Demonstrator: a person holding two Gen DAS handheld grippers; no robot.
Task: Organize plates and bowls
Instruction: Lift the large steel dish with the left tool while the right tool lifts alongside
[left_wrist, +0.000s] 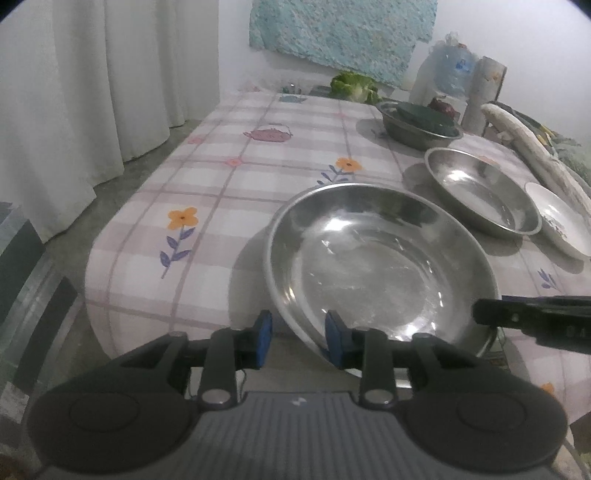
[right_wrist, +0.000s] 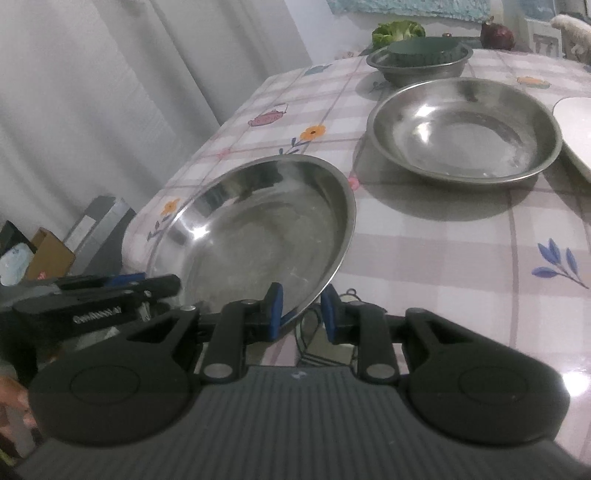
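A large steel plate (left_wrist: 369, 258) (right_wrist: 258, 236) sits near the front corner of the checked tablecloth (left_wrist: 229, 184), tilted, with its near rim off the cloth. My left gripper (left_wrist: 299, 341) straddles the plate's near rim; the rim runs close to the right pad and the left pad is clear of it, so the jaws stand open. My right gripper (right_wrist: 302, 312) straddles the opposite rim, which touches the left pad with a gap to the right pad, so it is open too. Each gripper shows at the edge of the other's view. A second steel plate (left_wrist: 480, 192) (right_wrist: 465, 136) lies beyond.
A white plate (left_wrist: 561, 221) (right_wrist: 578, 129) lies right of the second steel plate. Further back stands a steel bowl (left_wrist: 417, 129) (right_wrist: 417, 62) holding something dark green, with leafy greens (left_wrist: 354, 86) behind it. Curtains hang left of the table and boxes (right_wrist: 48, 254) stand on the floor.
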